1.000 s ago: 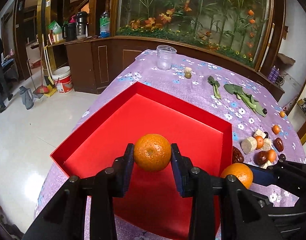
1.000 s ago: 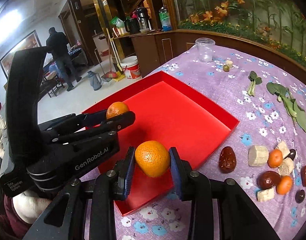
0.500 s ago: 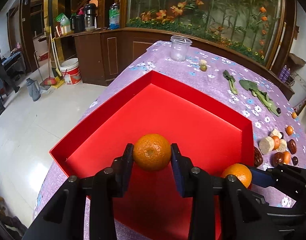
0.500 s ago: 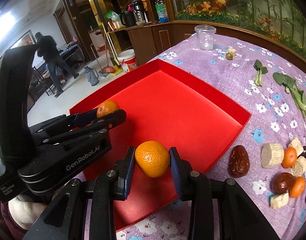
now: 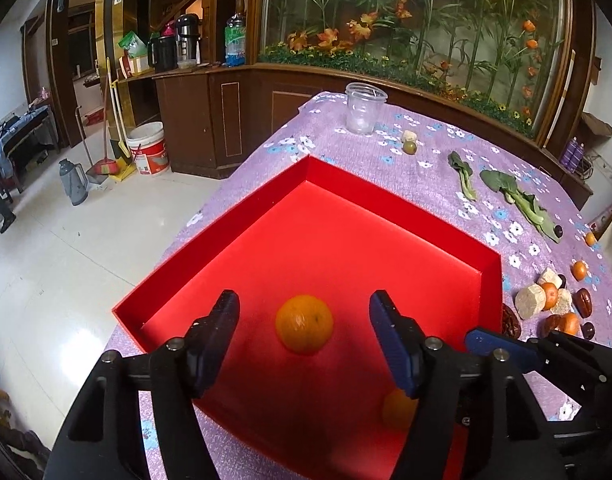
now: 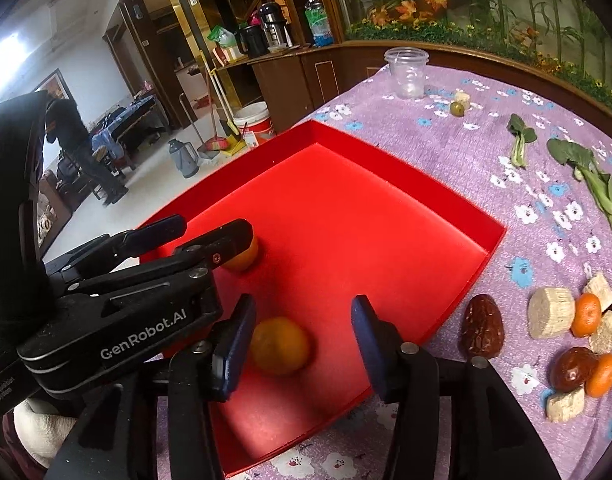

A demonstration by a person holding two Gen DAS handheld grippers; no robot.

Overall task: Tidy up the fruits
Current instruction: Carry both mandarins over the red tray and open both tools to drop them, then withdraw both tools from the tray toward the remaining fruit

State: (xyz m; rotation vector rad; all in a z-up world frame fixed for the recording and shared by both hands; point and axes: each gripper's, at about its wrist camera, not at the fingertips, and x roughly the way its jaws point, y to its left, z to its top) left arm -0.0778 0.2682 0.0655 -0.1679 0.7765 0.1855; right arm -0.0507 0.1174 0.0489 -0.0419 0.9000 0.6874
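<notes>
2 oranges [image 5: 304,323] dropped; jaws opened; "GenRobot.AI" label [image 6: 142,347].

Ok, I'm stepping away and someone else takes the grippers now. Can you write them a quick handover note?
Left gripper: open, jaws just opened, its orange dropped between them in the red tray.
Right gripper: open, jaws just opened, its orange lies in the tray near the left finger.
Done: two oranges in the tray.
Left: small oranges and other pieces on the purple cloth.
</notes>
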